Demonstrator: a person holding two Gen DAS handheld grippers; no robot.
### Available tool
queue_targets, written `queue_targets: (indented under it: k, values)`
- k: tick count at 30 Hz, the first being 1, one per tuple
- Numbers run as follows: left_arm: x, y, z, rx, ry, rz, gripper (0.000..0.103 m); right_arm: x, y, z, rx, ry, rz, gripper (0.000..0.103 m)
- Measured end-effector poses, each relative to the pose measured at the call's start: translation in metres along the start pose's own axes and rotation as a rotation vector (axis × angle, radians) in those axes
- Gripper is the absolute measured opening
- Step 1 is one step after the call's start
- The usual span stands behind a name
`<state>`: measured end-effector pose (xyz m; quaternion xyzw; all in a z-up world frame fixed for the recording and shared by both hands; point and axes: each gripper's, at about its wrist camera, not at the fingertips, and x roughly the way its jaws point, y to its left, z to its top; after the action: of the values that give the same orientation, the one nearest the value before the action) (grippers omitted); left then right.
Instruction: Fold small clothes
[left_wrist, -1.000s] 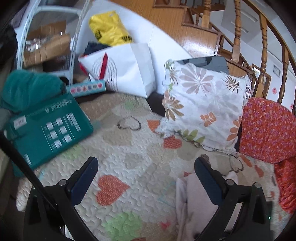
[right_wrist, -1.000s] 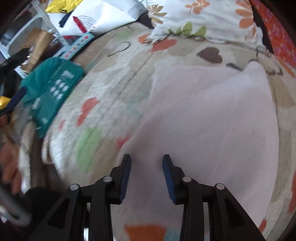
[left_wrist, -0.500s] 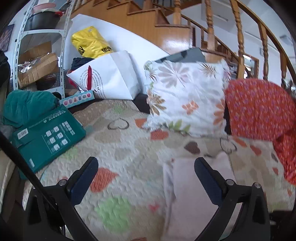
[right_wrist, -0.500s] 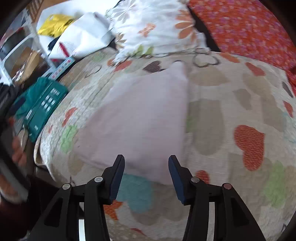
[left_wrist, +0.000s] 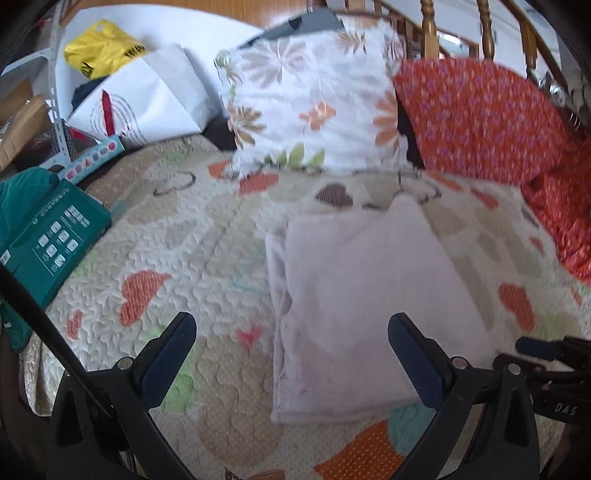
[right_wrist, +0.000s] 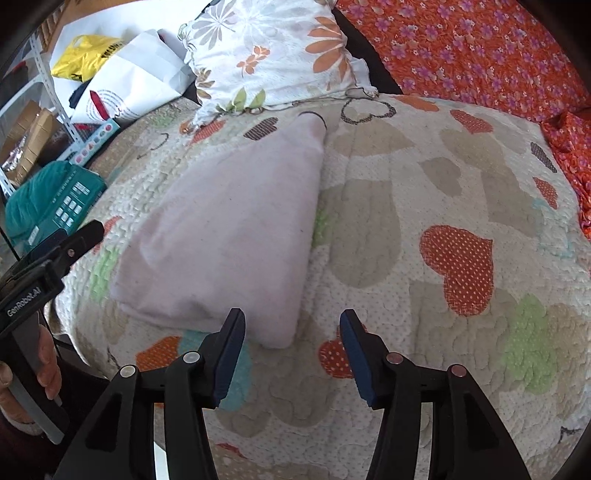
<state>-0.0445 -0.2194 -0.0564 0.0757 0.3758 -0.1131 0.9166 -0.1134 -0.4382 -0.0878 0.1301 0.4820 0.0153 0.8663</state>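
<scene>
A pale pink folded garment (left_wrist: 362, 302) lies flat on the heart-patterned quilt (left_wrist: 192, 258). It also shows in the right wrist view (right_wrist: 236, 229), tapering toward the pillows. My left gripper (left_wrist: 291, 332) is open and empty, above the garment's near left edge. My right gripper (right_wrist: 291, 328) is open and empty, just in front of the garment's near right corner. The left gripper's body also shows at the left edge of the right wrist view (right_wrist: 55, 258), held by a hand.
A floral white pillow (left_wrist: 314, 99) and an orange flowered cushion (left_wrist: 480, 122) stand at the back. A teal box (left_wrist: 44, 240), a white bag (left_wrist: 147, 96) and a yellow bag (left_wrist: 103, 48) lie at the left. Stair rails rise behind.
Both grippers have pulled back from the garment. The right gripper has opened wider and now sits off the cloth. The left view has swung right, over the folded garment.
</scene>
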Motion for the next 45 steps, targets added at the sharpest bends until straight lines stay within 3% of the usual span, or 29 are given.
queue_targets:
  k: [13, 29, 36, 45]
  values:
    - [0.033, 0.009, -0.012, -0.027, 0.147, 0.029, 0.103, 0.009, 0.008, 0.003, -0.023, 0.005, -0.008, 0.062]
    - [0.036, 0.003, -0.014, -0.016, 0.162, 0.015, 0.103, 0.005, 0.009, 0.015, -0.008, -0.144, -0.059, 0.062]
    - [0.036, 0.003, -0.015, -0.004, 0.167, 0.019, 0.103, 0.046, 0.022, 0.008, -0.053, 0.006, -0.081, 0.064]
    - [0.035, 0.005, -0.014, -0.015, 0.171, 0.017, 0.103, 0.032, 0.011, 0.003, 0.007, 0.002, -0.042, 0.069]
